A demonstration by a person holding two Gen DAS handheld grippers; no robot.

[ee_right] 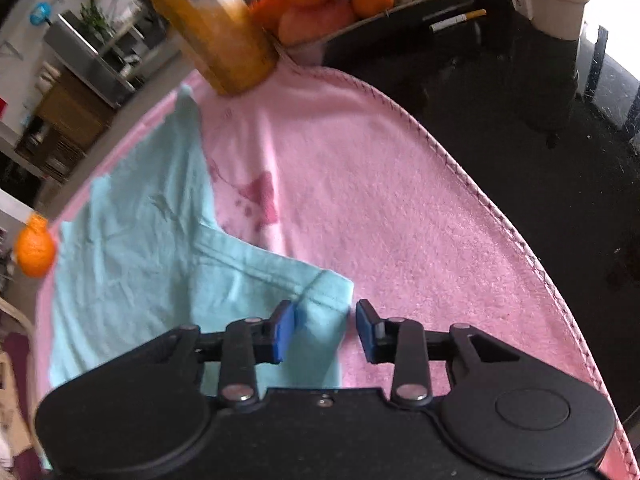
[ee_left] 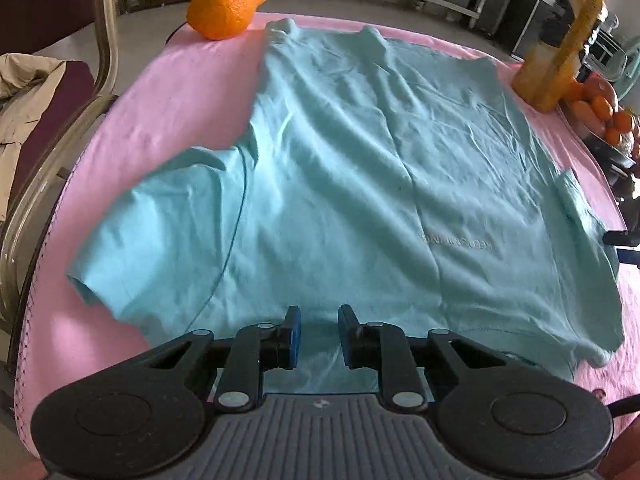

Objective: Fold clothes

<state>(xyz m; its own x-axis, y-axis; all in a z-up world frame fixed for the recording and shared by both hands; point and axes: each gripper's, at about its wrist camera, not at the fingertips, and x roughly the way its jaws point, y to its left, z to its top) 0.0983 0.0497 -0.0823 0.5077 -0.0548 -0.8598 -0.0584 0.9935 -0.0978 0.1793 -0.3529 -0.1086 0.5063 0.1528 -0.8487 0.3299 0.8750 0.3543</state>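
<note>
While creased teal cotton t-shirt [ee_left: 340, 184] drapes fuzzy pink blanket [ee_right: 380, 208], left tool [ee_left: 319, 336] parted, empty, right tool [ee_right: 325, 330] wide, empty

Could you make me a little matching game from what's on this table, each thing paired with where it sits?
Things:
1. T-shirt
2. Lone orange
3. Juice bottle
4. Fruit tray

Places:
A. far left corner of the pink blanket
B. spread flat across the blanket
C. off the blanket, on the dark table
D. far right corner of the blanket

Pairs: 1-B, 2-A, 3-D, 4-C
</note>
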